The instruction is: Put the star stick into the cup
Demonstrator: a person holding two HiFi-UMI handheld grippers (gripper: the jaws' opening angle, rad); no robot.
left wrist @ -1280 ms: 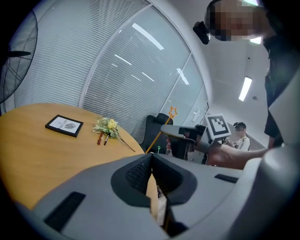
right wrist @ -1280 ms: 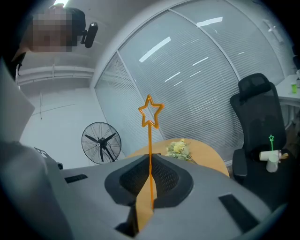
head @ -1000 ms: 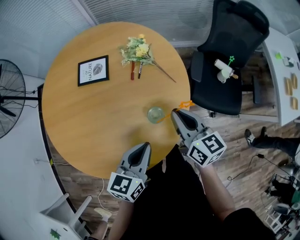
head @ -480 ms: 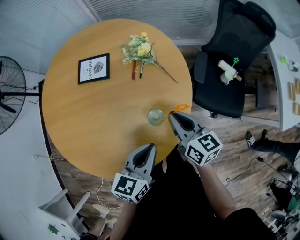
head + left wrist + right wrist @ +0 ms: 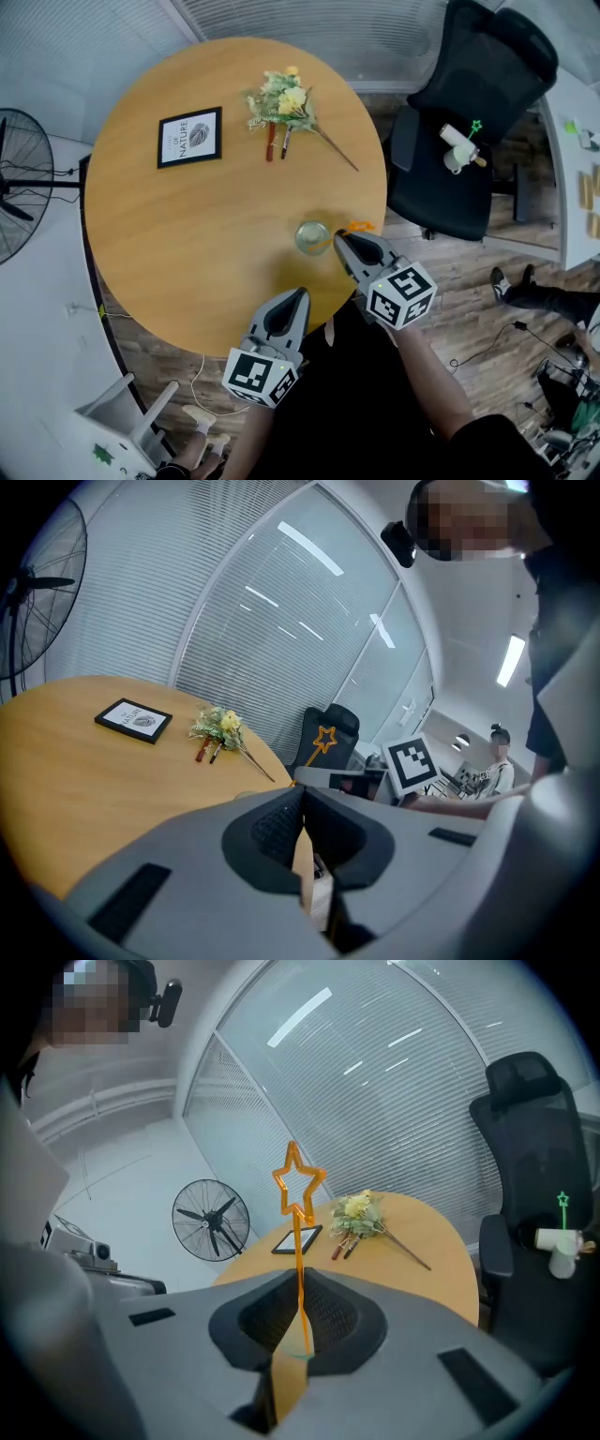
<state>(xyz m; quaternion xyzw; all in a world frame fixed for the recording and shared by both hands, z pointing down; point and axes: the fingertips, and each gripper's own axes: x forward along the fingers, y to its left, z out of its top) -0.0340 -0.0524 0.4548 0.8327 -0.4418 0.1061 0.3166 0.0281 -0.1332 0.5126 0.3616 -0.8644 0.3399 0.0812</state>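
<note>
A clear glass cup (image 5: pixel 312 236) stands on the round wooden table (image 5: pixel 187 234) near its front right edge. My right gripper (image 5: pixel 340 238) is just right of the cup and shut on the thin orange star stick (image 5: pixel 299 1269). In the right gripper view the stick rises between the pads of the right gripper (image 5: pixel 298 1330) to its star (image 5: pixel 298 1180). In the head view the star (image 5: pixel 361 226) shows just above that gripper. My left gripper (image 5: pixel 299 293) hovers at the table's front edge, shut and holding nothing. The left gripper (image 5: pixel 302 841) view catches the star (image 5: pixel 325 738) ahead.
A framed picture (image 5: pixel 190 137), a flower bunch (image 5: pixel 281 101) and two pens (image 5: pixel 276 142) lie at the table's far side. A black office chair (image 5: pixel 469 122) at the right carries a white object with a green star stick (image 5: pixel 461 146). A fan (image 5: pixel 19 197) stands at the left.
My right gripper has moved left toward the cup with the star stick, and the star now sits closer to the cup. The left gripper has hardly moved.
</note>
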